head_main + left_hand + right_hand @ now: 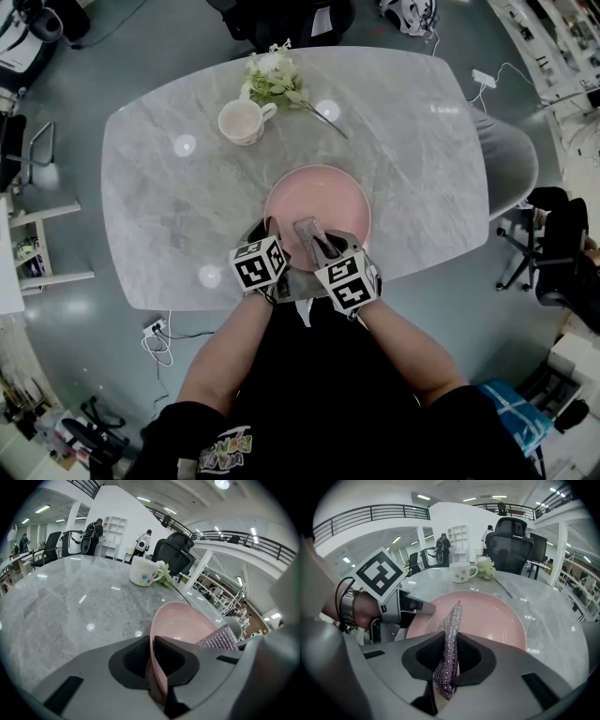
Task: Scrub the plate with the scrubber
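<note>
Just inside the table's (159,187) near edge sits the pink plate (330,192), with bare marble on both sides and the cup (244,122) and flowers (272,80) well beyond. The left gripper (157,660) clamps its near-left rim. The right gripper (449,660) pinches the scrubber (451,630), a silvery mesh strip standing on edge over the plate, its long axis pointing away from the person.

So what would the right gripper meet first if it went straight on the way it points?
Most likely the pink plate: the right gripper, shut on the scrubber, points down at its inner face, and the scrubber's tip would touch first. Depth is unclear.
</note>
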Tool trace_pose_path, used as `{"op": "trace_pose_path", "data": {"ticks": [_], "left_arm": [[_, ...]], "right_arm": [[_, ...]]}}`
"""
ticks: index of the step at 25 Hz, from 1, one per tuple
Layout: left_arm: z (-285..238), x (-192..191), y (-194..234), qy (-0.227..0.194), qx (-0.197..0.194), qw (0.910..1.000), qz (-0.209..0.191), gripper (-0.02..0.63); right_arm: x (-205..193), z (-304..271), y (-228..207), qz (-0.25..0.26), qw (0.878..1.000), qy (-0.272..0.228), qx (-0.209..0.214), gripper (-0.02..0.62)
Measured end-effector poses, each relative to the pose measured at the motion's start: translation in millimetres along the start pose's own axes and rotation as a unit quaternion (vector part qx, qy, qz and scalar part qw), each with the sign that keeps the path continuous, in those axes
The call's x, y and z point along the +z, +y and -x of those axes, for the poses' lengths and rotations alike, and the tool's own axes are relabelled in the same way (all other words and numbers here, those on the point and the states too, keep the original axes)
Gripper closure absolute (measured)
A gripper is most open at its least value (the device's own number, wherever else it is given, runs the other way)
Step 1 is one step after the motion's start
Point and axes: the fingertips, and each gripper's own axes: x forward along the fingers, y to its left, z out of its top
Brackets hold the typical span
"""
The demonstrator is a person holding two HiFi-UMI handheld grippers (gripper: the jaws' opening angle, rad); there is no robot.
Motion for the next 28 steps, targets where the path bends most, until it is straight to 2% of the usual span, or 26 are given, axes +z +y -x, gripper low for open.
{"op": "trace_pose_path", "data": {"ticks": [4, 20, 24, 28], "left_arm": [[0.1, 0.2, 0.5, -0.001, 0.001, 1.0, 0.0, 0.563], [-1.4, 0.0, 0.1, -0.003, -0.002, 1.0, -0.003, 0.563], [-0.5, 0.5, -0.4, -0.003, -0.004, 1.0, -0.004, 0.565], [-0.2, -0.4, -0.4, -0.003, -0.003, 1.0, -0.001, 0.565]], "right_arm": [[-9.9, 6.9, -18.2, 0.028, 0.999, 0.007, -0.025, 0.522], [-25.9, 19.4, -82.5, 0.086, 0.991, 0.017, -0.103, 0.522], [-23.4, 20.5, -98.5, 0.085, 0.989, 0.017, -0.12, 0.522], [-19.9, 20.0, -113.9, 0.063, 0.989, 0.013, -0.133, 0.52]]}}
